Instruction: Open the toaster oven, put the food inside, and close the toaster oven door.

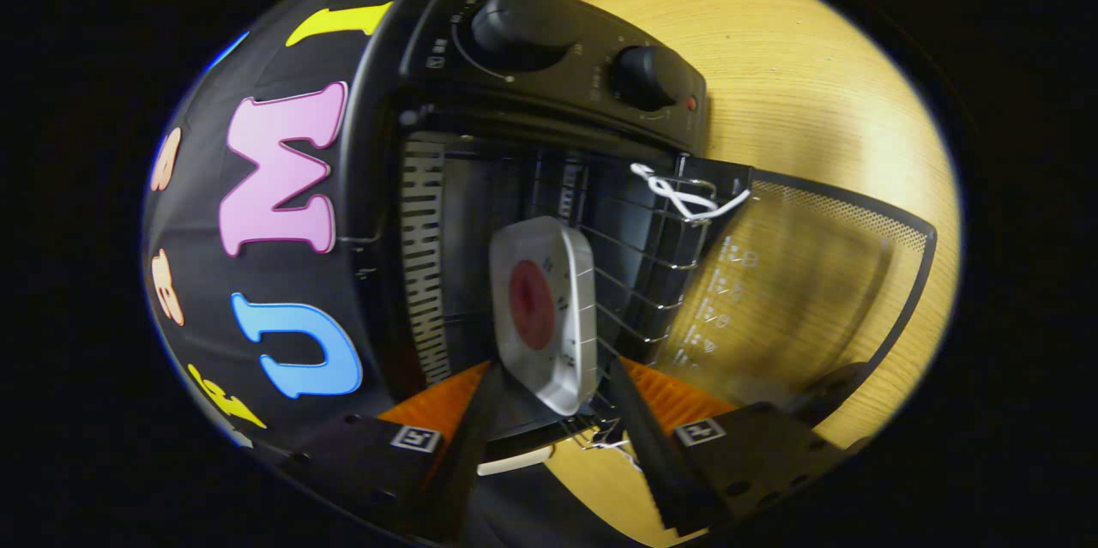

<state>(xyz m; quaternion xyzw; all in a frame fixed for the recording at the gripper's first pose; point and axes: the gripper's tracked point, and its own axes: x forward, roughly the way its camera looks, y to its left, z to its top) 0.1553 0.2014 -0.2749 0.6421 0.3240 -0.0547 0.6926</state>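
the gripper [549,398] has its fingers spread wide, one on each side of the near end of the tray [546,314] without pressing on it. the tray, carrying a round red piece of food [532,304], lies on the wire rack [639,274] in the mouth of the toaster oven [549,102]. beside the rack, the glass door [798,299] hangs fully open. opening looks done and loading nearly done; closing the door is left.
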